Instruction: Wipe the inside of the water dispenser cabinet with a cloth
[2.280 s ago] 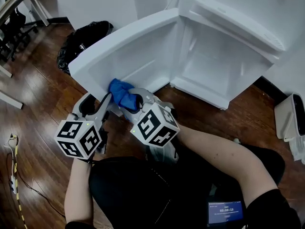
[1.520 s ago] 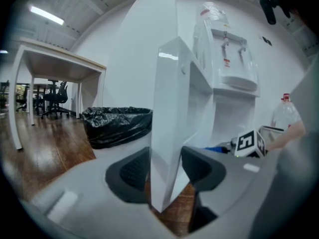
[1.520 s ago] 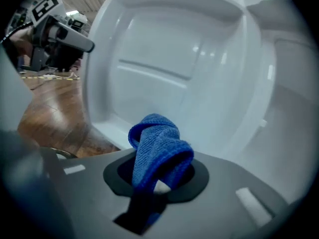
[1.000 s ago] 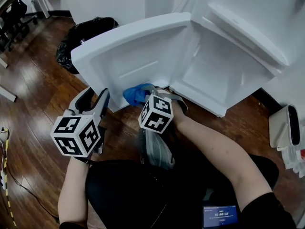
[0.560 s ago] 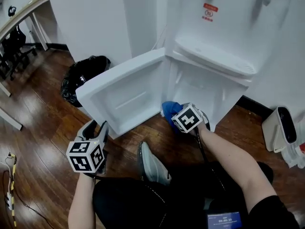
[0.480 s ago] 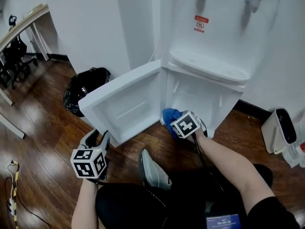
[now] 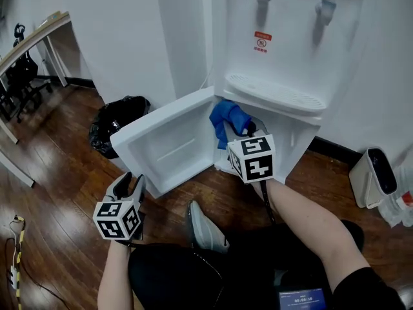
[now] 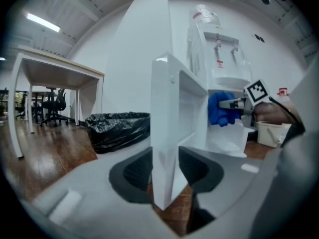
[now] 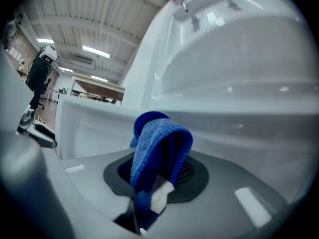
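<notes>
The white water dispenser (image 7: pixel 290 44) stands with its lower cabinet door (image 7: pixel 168 141) swung open to the left. My right gripper (image 7: pixel 244 130) is shut on a blue cloth (image 7: pixel 226 117) and holds it at the top of the cabinet opening, just under the drip tray (image 7: pixel 274 92). In the right gripper view the cloth (image 9: pixel 159 143) drapes over the right gripper (image 9: pixel 158 176), with the white cabinet wall close ahead. My left gripper (image 7: pixel 129 185) sits low at the door's free edge. In the left gripper view that edge (image 8: pixel 164 133) runs between the pads of the left gripper (image 8: pixel 162 171), which touch it on both sides.
A black rubbish bag (image 7: pixel 116 121) lies left of the door on the wooden floor. A white bin (image 7: pixel 374 176) stands at the right wall. A desk (image 7: pixel 32 37) and chairs are at the far left. The person's shoe (image 7: pixel 205 225) rests below the door.
The right gripper has risen with the blue cloth from the bottom of the door up to the top of the cabinet opening and has rolled. The left gripper stays at the door's edge.
</notes>
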